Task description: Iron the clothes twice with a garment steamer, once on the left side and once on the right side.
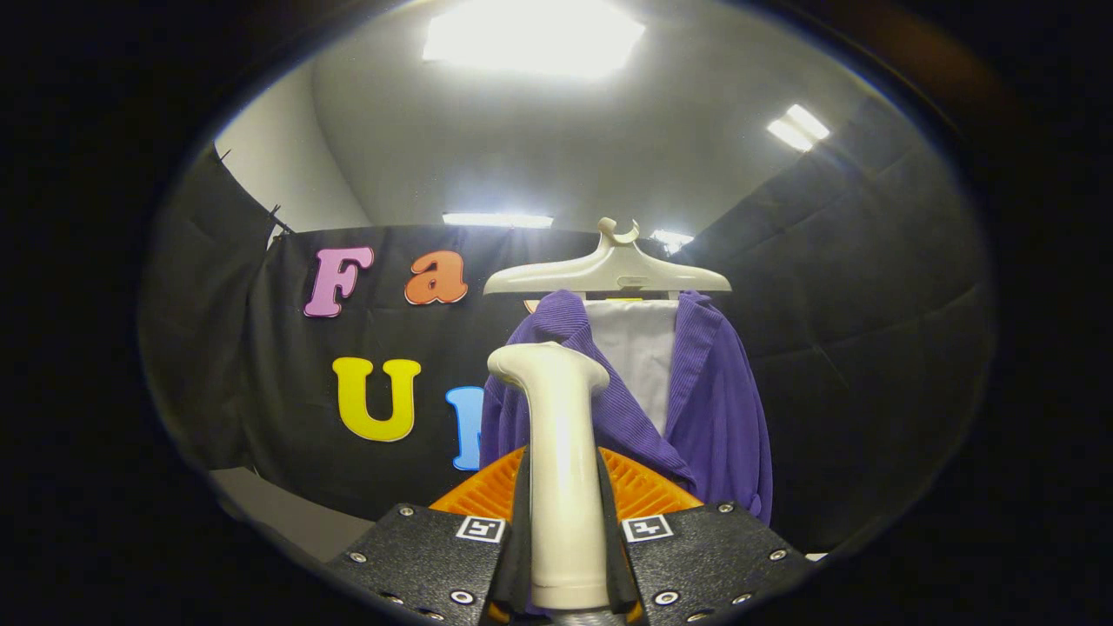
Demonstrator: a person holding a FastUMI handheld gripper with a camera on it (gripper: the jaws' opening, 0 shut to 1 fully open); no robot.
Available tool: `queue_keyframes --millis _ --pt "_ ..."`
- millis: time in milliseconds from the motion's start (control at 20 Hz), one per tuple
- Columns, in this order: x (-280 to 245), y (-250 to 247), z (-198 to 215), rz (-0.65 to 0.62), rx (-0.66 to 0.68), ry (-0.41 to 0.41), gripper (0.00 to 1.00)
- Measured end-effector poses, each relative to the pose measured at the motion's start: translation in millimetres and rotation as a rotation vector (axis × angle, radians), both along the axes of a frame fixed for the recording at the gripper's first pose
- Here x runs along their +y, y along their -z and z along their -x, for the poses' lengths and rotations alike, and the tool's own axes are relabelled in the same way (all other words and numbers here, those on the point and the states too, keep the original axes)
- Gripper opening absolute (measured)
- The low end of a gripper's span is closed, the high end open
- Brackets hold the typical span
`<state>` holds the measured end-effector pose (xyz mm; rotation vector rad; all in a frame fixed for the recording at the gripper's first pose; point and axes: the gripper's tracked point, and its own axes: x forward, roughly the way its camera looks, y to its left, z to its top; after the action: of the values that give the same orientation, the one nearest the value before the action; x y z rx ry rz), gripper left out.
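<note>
We have the hand-held gripper closed on the garment steamer, both fingers pressing the sides of its pale handle, which stands upright between them with its rounded head tipped toward the clothes. Taking the hanger as our landmark: the purple garment hangs straight below it, open at the front over a white panel, its long axis vertical. The steamer head sits below the hanger and toward the garment's left half, in front of the cloth; we cannot tell whether it touches. So the fabric lies straight ahead of our fingers and slightly up, and we judge that the coming stroke runs along the garment's vertical length. Just below the garment, behind the handle, is an orange ribbed piece. We can read no brand or label on the steamer or clothing; the fingers carry small square markers, not text.
</note>
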<state>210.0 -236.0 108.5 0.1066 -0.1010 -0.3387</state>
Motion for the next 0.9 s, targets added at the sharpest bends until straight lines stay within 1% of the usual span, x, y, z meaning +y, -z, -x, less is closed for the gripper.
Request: queue_keyframes --millis 400,900 --pt "2.7 42.2 13.2 -0.017 0.054 0.006 0.34" --pt "12.1 119.2 34.3 -0.05 0.179 0.01 0.34"
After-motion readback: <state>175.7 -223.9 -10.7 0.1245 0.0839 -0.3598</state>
